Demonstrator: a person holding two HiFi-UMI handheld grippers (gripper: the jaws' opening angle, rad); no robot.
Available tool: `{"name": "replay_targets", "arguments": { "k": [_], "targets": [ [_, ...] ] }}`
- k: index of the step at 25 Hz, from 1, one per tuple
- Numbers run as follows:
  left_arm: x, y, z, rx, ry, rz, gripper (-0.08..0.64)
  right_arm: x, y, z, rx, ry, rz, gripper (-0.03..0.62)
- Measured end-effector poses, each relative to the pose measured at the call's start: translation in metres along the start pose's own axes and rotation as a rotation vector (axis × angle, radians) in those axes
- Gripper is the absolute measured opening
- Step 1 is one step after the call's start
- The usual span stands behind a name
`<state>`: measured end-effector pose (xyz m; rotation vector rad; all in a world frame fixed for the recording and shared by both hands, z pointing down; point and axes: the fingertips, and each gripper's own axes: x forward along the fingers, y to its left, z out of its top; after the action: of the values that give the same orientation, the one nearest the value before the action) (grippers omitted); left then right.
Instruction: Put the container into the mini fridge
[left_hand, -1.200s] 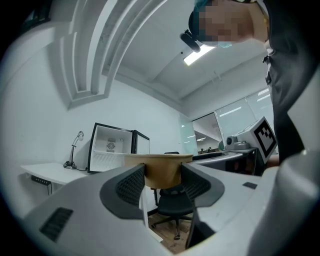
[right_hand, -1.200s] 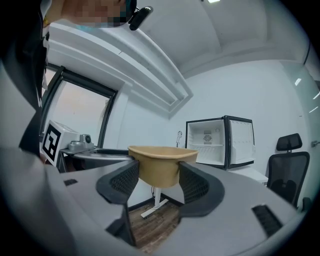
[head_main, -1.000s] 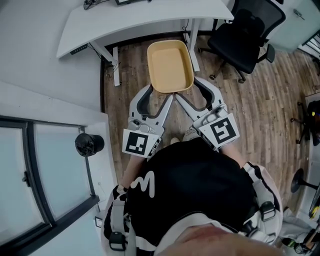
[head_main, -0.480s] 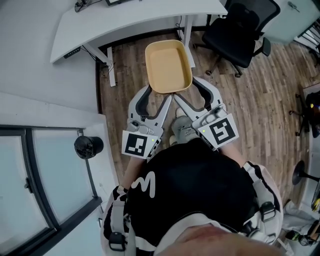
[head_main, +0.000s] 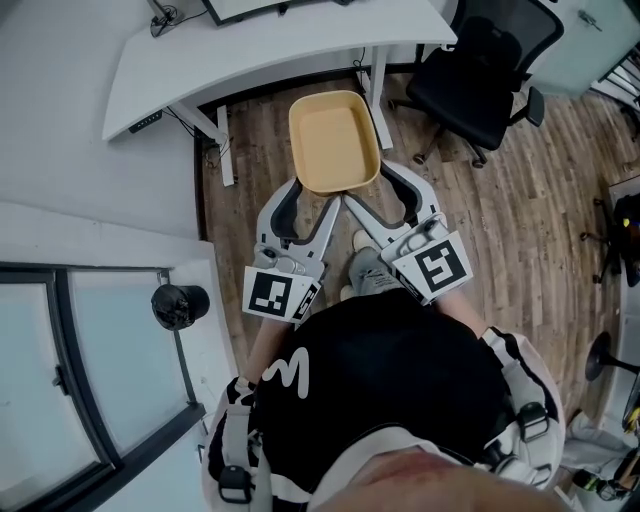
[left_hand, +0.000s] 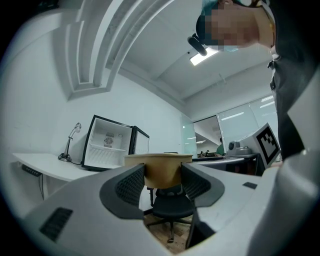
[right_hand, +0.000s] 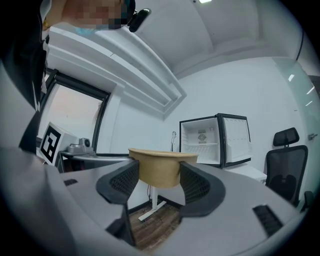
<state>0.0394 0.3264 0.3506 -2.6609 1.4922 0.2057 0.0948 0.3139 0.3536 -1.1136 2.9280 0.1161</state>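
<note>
A tan, empty, rectangular container (head_main: 334, 140) is held level above the wooden floor, just short of the white desk. My left gripper (head_main: 318, 192) is shut on its near left corner and my right gripper (head_main: 372, 186) on its near right corner. In the left gripper view the container (left_hand: 159, 169) sits between the black ribbed pads (left_hand: 131, 184), and the right gripper view shows the container (right_hand: 161, 169) the same way. The mini fridge (left_hand: 107, 144) stands on the desk with its door open and its white inside empty. It also shows in the right gripper view (right_hand: 210, 141).
The white desk (head_main: 200, 50) spans the top of the head view. A black office chair (head_main: 480, 80) stands at the right. A black round object (head_main: 178, 305) rests on a white ledge by the window at the left. A desk lamp (left_hand: 72, 135) stands beside the fridge.
Both grippers keep their hold on the container. It has shifted slightly left, towards the desk. A foot has stepped forward under the grippers.
</note>
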Motion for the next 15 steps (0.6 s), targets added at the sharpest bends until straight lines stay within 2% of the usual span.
{"name": "replay_targets", "arguments": {
  "k": [15],
  "targets": [
    [0.064, 0.056, -0.005, 0.013, 0.009, 0.036, 0.23, 0.069, -0.054, 0.003, 0.004, -0.017, 0.041, 0.259]
  ]
}}
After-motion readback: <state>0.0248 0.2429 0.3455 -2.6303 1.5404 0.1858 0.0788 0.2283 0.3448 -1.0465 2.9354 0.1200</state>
